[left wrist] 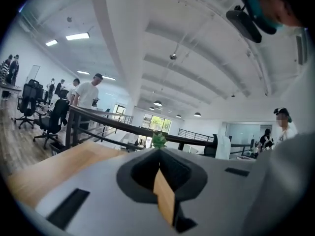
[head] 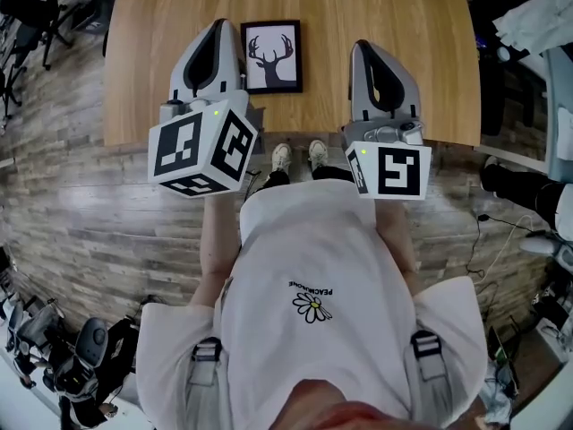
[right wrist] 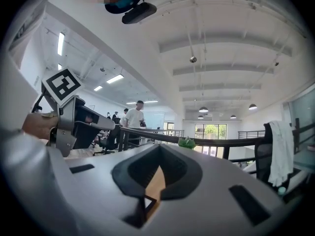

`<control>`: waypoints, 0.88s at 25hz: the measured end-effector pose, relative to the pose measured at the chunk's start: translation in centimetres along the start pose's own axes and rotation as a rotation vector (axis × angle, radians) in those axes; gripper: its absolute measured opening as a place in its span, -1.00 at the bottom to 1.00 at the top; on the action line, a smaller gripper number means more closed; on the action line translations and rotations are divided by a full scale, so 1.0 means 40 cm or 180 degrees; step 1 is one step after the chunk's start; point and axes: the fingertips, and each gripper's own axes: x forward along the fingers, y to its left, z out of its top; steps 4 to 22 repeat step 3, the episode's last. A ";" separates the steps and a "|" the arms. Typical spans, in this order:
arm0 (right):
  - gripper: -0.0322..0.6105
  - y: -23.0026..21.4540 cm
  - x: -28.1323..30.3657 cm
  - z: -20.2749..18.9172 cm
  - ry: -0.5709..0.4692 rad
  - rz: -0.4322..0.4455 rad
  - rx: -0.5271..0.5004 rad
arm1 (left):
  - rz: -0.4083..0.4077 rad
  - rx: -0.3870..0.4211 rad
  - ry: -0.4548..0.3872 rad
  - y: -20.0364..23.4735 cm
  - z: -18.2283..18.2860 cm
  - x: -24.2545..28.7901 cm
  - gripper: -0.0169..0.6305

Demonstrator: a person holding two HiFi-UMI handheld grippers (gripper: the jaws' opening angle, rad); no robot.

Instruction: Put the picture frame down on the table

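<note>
The picture frame [head: 272,56], black-edged with a deer-head silhouette on white, lies flat on the wooden table [head: 143,70] near its front edge. Neither gripper touches it. My left gripper [head: 218,30] is just left of the frame and my right gripper [head: 363,50] a little to its right, both held over the table's front part. Each is shut with nothing in it. In the left gripper view the left gripper [left wrist: 160,154] shows closed jaws with table wood behind them. The right gripper [right wrist: 157,151] looks the same in its own view.
The table's front edge [head: 295,141] runs just beyond the person's shoes [head: 298,155]. Plank floor lies on all sides. Office chairs [head: 85,365] stand at the lower left, cables and clutter at the right. A black railing [left wrist: 98,119] and standing people [left wrist: 88,93] are far behind.
</note>
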 end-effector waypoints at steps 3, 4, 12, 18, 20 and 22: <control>-0.88 -0.006 0.000 -0.013 0.0024 0.0001 0.0018 | -0.0057 -0.0037 -0.0003 -0.001 -0.020 -0.002 -0.91; -0.88 -0.006 0.000 -0.013 0.0024 0.0001 0.0018 | -0.0057 -0.0037 -0.0003 -0.001 -0.020 -0.002 -0.91; -0.88 -0.006 0.000 -0.013 0.0024 0.0001 0.0018 | -0.0057 -0.0037 -0.0003 -0.001 -0.020 -0.002 -0.91; -0.88 -0.006 0.000 -0.013 0.0024 0.0001 0.0018 | -0.0057 -0.0037 -0.0003 -0.001 -0.020 -0.002 -0.91; -0.88 -0.006 0.000 -0.013 0.0024 0.0001 0.0018 | -0.0057 -0.0037 -0.0003 -0.001 -0.020 -0.002 -0.91; -0.88 -0.006 0.000 -0.013 0.0024 0.0001 0.0018 | -0.0057 -0.0037 -0.0003 -0.001 -0.020 -0.002 -0.91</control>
